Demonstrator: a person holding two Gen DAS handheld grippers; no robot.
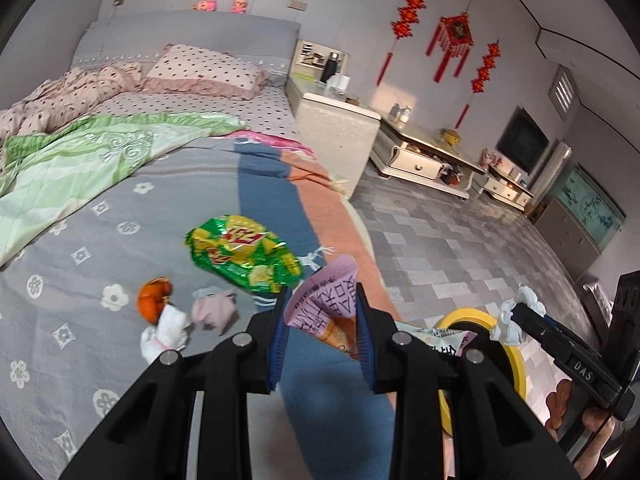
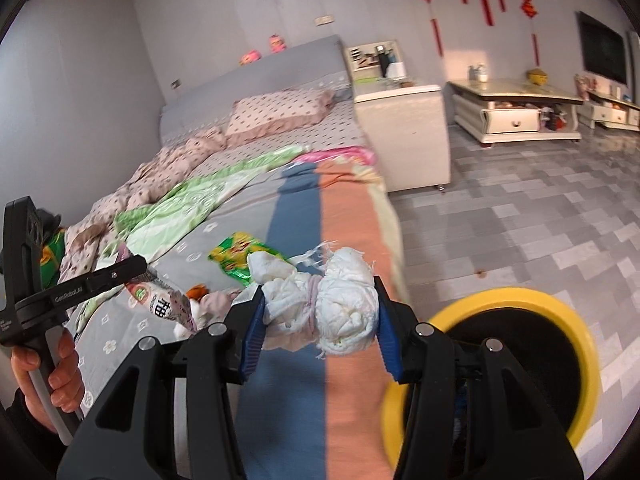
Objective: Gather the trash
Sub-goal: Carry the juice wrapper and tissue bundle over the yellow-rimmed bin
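Now the left gripper (image 1: 323, 320) pinches a pink snack wrapper (image 1: 326, 300) w/ black Chinese print, held above the bed (image 1: 100, 280) edge — the right gripper (image 2: 320, 312) clamps a white tissue wad (image 2: 336, 304), knotted mid-way, near the yellow-rimmed bin (image 2: 520, 300). "DAS" reads on the right tool.

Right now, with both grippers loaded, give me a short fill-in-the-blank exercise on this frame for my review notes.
1. The right gripper is shut on a wad of ____ tissue.
2. The left gripper grips a pink snack wrapper; the ____ chip bag lies on the bed.
3. The bin beside the bed has a ____ rim.
4. The orange peel rests on the ____.

Missing words: white; green; yellow; bed
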